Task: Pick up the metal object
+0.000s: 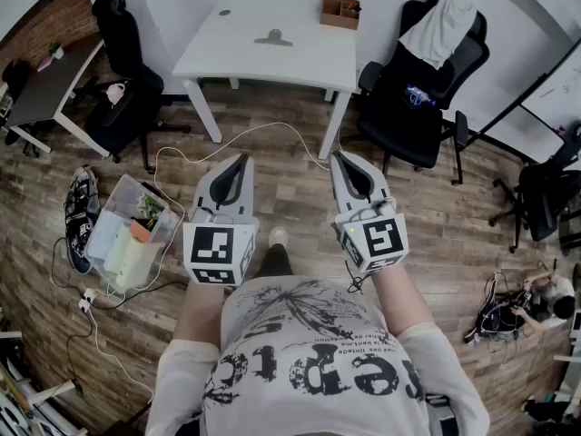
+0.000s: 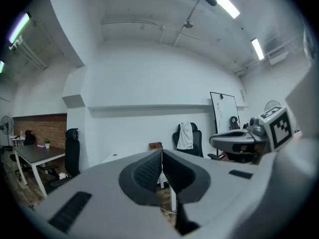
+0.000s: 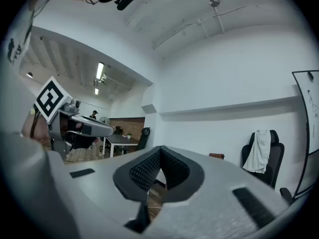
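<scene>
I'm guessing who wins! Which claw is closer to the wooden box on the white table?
Right. The right claw lines up with the wooden box, short of the table; the left claw sits further left.

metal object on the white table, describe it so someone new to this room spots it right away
Start at the white table standing by the far wall. Near the middle of its top lies the metal object. It is flat, thin and grey, unlike the brown wooden box at the table's far right corner.

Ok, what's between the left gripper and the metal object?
Head view: wood floor, a white cable crossing it, then bare table up to the metal object.
</scene>
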Demonstrator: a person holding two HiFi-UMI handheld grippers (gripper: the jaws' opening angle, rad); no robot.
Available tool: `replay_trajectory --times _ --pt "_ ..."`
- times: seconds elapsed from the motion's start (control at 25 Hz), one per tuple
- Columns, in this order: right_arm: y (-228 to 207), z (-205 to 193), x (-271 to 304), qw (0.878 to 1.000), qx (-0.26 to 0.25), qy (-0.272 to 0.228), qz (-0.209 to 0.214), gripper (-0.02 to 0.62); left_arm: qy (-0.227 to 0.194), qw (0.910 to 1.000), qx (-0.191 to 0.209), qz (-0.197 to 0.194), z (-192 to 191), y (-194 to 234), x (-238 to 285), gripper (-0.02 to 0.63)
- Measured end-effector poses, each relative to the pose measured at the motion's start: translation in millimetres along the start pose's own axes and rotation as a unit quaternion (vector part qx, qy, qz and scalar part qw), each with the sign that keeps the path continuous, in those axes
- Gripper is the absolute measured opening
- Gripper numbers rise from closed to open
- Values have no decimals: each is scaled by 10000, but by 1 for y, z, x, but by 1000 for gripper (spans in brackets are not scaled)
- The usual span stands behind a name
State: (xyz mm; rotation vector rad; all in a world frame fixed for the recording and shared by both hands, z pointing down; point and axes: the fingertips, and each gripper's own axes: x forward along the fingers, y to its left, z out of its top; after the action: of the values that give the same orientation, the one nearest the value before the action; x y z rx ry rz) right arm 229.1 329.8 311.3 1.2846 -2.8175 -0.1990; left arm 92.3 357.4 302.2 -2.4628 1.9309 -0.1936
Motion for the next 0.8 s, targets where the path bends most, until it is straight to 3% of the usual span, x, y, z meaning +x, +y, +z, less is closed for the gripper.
replay_trajectory --times 0.56,0.8 --pt "-15 -20 28 9996 256 5 110 -12 101 9998 -178 -23 -16 10 36 11" --pt "-35 -44 88 9993 313 212 9 -12 41 9998 -164 -56 -25 45 83 11"
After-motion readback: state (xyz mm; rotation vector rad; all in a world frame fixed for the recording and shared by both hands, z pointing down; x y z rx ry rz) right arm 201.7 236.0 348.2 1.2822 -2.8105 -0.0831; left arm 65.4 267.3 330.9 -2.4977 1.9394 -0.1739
